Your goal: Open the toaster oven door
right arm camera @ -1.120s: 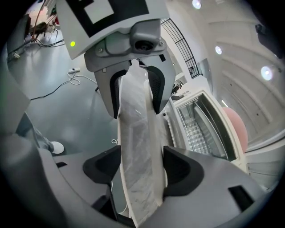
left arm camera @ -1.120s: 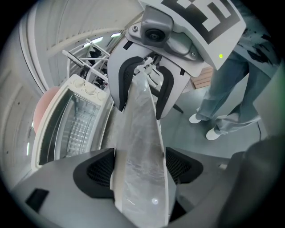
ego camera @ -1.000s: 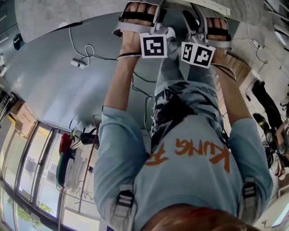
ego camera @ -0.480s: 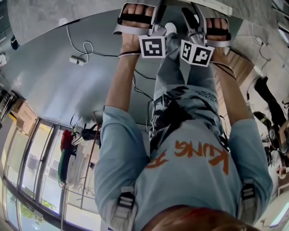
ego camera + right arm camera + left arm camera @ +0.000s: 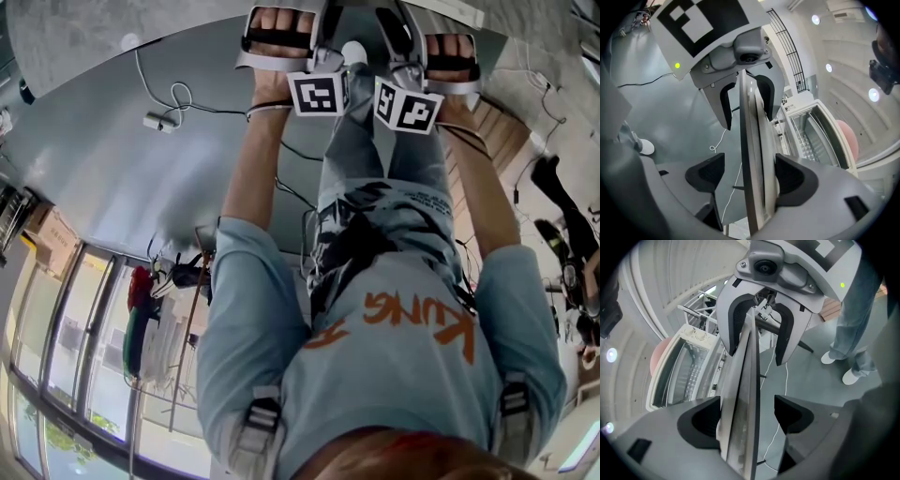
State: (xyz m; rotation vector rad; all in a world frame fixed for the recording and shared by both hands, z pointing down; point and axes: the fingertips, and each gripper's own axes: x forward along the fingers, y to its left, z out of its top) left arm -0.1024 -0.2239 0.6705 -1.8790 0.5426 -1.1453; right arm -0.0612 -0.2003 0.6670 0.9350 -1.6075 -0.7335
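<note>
**Door straddled from both sides.** The dark-framed glass door [image 5: 746,380] of a white toaster oven [image 5: 670,362] is shown edge-on, swung open from the cavity and caught between both pairs of tongs, which face one another across it.

The left tongs [image 5: 747,418] are spread wide. The black pad on the oven's side is laid against the panel, and the other pad is separated from the panel by a clear gap.

The right tongs [image 5: 751,178] are opened just as wide around the same edge. Here too the pad on the oven's side is touching the glass and the opposite pad is well off it, so the door is clamped by neither pair.

Just beyond the jaws, on the side of the touching pads, the oven's open cavity and its wire rack [image 5: 691,376] are exposed. A pink rounded shape [image 5: 656,357] is seen behind the oven.

On the free-pad side, a grey floor [image 5: 670,108] is crossed by a thin white cable [image 5: 724,136].
</note>
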